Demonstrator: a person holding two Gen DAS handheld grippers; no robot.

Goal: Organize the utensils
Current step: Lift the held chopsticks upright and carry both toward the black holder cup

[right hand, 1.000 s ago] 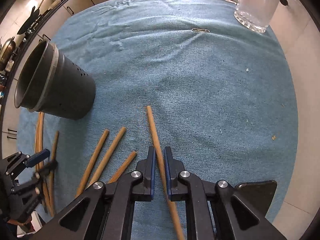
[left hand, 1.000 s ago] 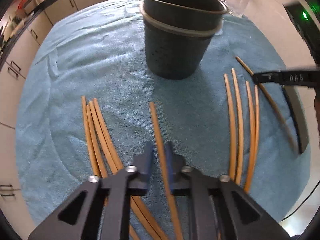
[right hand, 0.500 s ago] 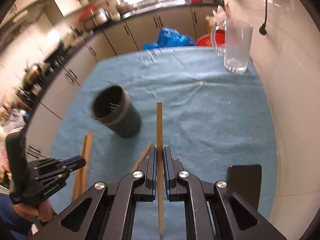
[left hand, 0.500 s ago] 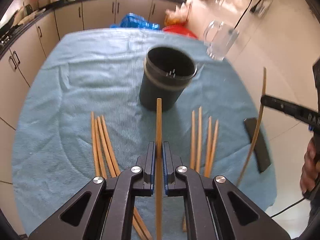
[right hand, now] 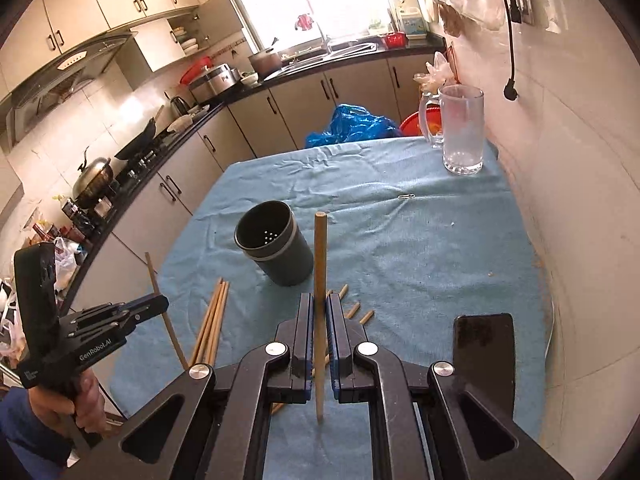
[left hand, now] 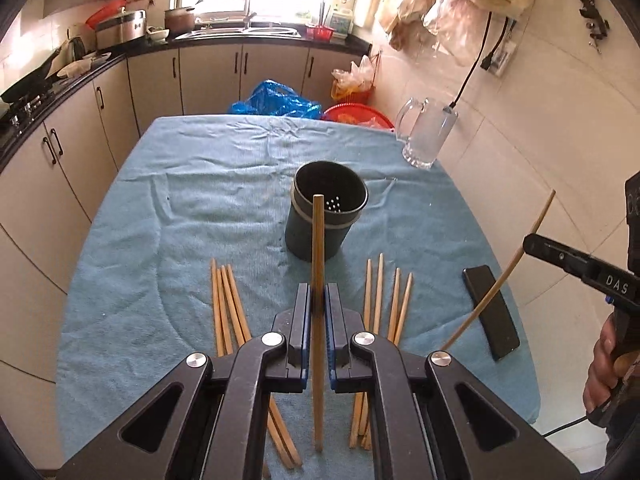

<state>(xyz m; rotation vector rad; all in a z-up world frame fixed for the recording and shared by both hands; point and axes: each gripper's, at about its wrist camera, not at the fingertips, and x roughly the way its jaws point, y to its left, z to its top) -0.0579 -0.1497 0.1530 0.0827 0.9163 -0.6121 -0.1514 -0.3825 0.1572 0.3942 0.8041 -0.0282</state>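
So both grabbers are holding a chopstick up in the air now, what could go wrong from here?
Each stick is pinched only by the thin pads of the left gripper and the right gripper, so it could swivel or slip. The black holder is a narrow target; two long sticks arriving together might clash or tip it. A dropped stick could also scatter the chopsticks on the cloth.

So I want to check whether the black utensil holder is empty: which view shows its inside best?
The right wrist view: the utensil holder stands unobstructed, its opening showing a perforated bottom and nothing inside. In the left wrist view, the utensil holder is partly crossed by the chopstick in the left gripper.
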